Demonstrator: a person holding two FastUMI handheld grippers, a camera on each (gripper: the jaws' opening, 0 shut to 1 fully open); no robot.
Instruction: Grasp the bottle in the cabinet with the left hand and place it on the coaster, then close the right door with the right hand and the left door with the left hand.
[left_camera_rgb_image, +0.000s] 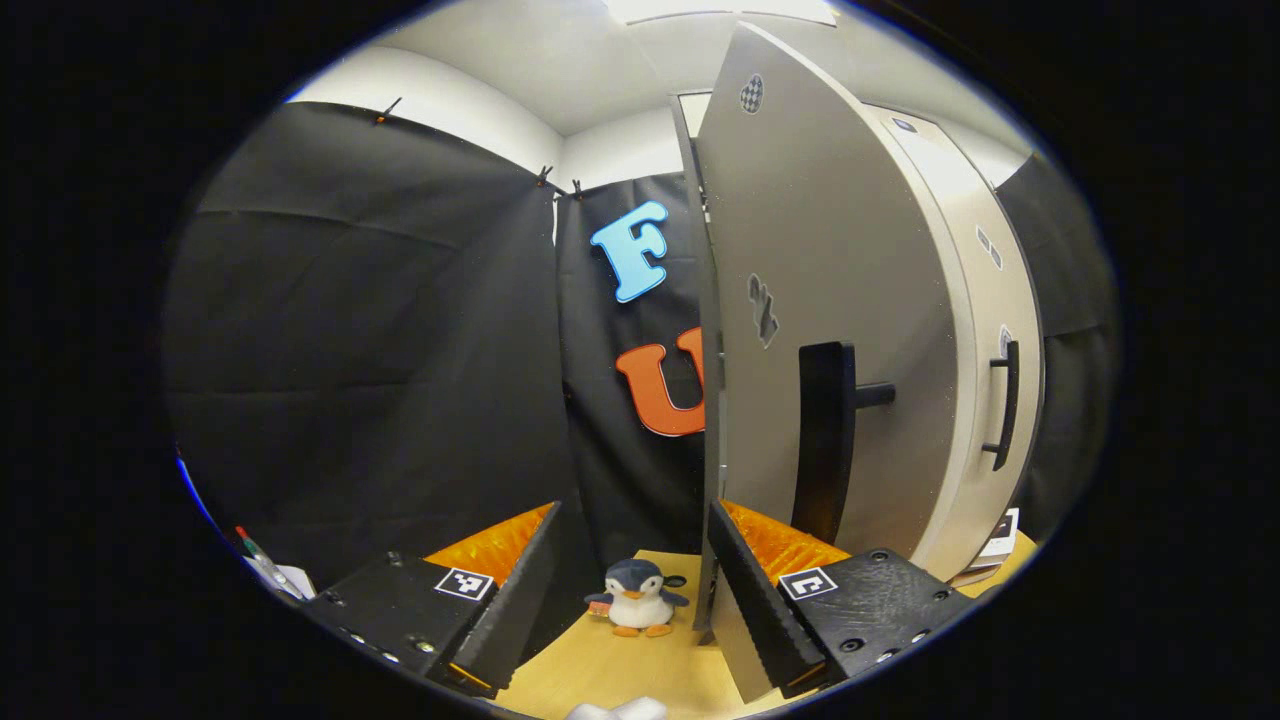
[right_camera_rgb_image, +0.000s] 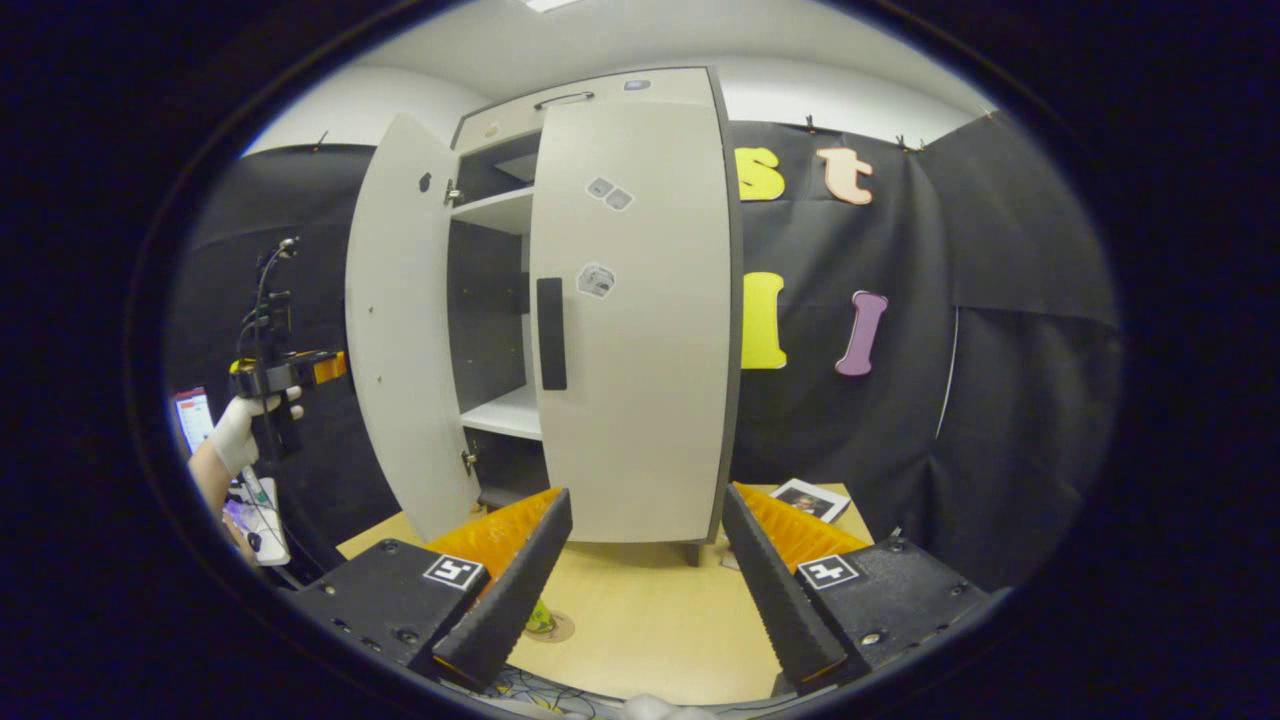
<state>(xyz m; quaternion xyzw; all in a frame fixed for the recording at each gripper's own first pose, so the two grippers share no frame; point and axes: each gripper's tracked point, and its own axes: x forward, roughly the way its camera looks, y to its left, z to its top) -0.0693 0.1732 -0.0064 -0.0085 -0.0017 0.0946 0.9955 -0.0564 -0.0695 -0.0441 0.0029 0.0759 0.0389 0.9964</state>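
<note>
Holding both my left gripper (left_camera_rgb_image: 612, 600) and right gripper (right_camera_rgb_image: 645, 590) apart, empty. Left door (right_camera_rgb_image: 405, 330) open at frame left, right door (right_camera_rgb_image: 635, 320) shut, centre. Bottle (right_camera_rgb_image: 540, 618) on coaster (right_camera_rgb_image: 556, 630), low centre, partly hidden.

A toy penguin (left_camera_rgb_image: 637, 598) stands upright on the desk (right_camera_rgb_image: 640, 640). A printed card (right_camera_rgb_image: 811, 499) lies flat farther back on the desk. A marker pen (left_camera_rgb_image: 262, 560) lies left of the penguin.

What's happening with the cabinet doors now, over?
Both grippers open, empty. Right door shut, left door open. Toy penguin sits beside it.
</note>
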